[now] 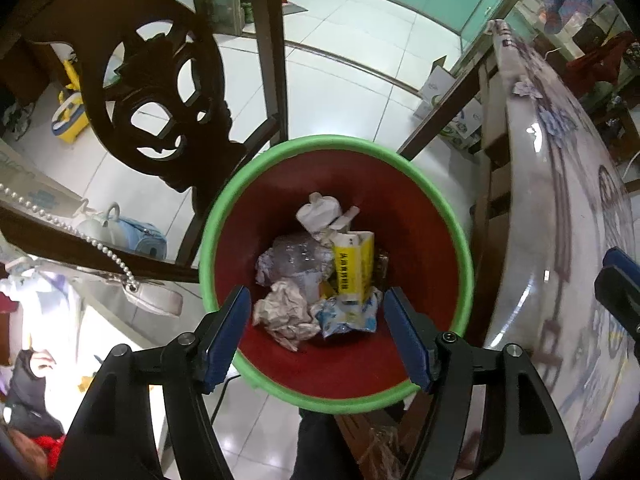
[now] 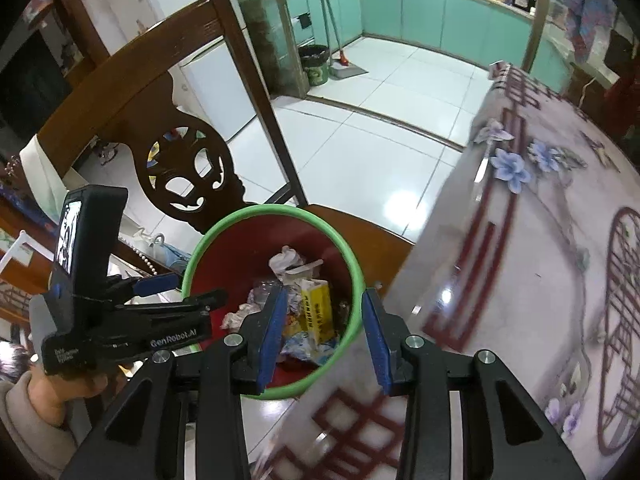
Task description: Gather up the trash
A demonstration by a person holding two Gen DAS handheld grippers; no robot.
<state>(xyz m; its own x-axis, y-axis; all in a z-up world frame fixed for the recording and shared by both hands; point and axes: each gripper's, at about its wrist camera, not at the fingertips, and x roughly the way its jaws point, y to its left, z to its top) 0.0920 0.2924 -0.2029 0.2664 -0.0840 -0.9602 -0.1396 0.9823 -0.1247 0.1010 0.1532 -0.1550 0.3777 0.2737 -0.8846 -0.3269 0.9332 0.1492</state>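
Waste bin [image 1: 452,236]: red inside, green rim, centre of the left wrist view; lower centre of the right wrist view [image 2: 356,268]. It stands on a wooden chair seat [image 2: 372,236], just beside the table edge.

Contents of bin: yellow carton [image 1: 354,266], upright and leaning, right of centre; crumpled white tissue [image 1: 318,210] above it; crushed clear plastic [image 1: 296,256] at centre left; crumpled pale paper [image 1: 284,314] at lower left; blue-and-white wrapper [image 1: 348,314] at lower right. The same carton [image 2: 318,312] and tissue [image 2: 285,260] show in the right wrist view.

Left hand-held gripper [image 1: 318,334]: over the bin mouth, blue-padded fingers spread wide, nothing between them. Seen also at left of the right wrist view [image 2: 188,290], held in a hand [image 2: 68,388] at the lower left.

Right hand-held gripper [image 2: 324,336]: lower centre of its view, fingers parted and empty, left finger over the bin, right finger at the bin's right rim beside the table edge.

Table [image 2: 540,240]: right side of both views, glossy cloth with blue flowers and red lattice pattern.

Chair back [image 2: 188,172]: dark carved wood, upper left of the bin.

Floor [image 2: 372,128]: white tiles, upper centre.
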